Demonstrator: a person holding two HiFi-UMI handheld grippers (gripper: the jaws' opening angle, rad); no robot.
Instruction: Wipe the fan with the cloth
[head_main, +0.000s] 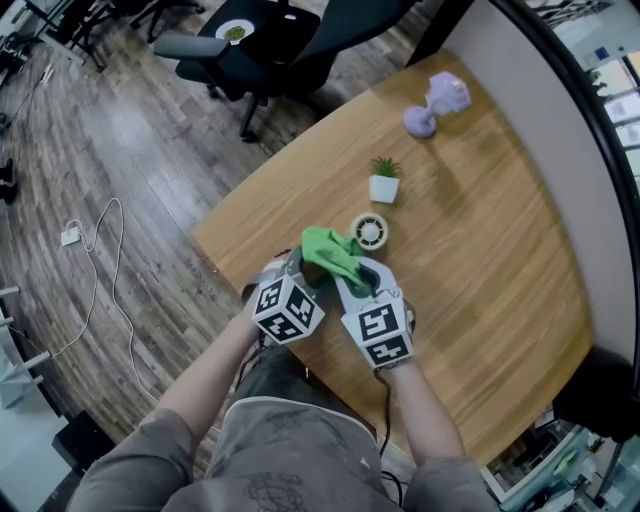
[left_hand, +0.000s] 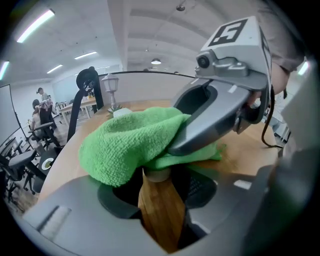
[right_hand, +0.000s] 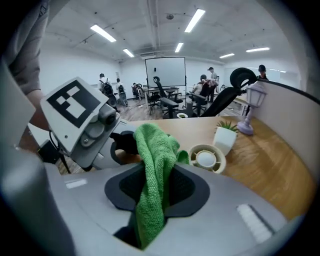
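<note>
CONTAINERS: one white pot (right_hand: 223, 138) holding one plant (right_hand: 227, 125) | COUNT: one cloth (right_hand: 155, 165); one fan (right_hand: 206, 158) | JAWS: right gripper (right_hand: 157, 172) clamped on the cloth (a hanging fold); left gripper (left_hand: 156, 187) part open, gripping nothing, cloth draped over its tips | FAN: on table (head_main: 480, 260) just ahead of right jaws; clear in right gripper view, masked by cloth in left gripper view

Cloth (left_hand: 127, 145) hides jaw tips of the left gripper (left_hand: 157, 182), lower centre. Chair (head_main: 262, 45) cropped at upper edge; distant people (right_hand: 204, 82) too small to detail.
</note>
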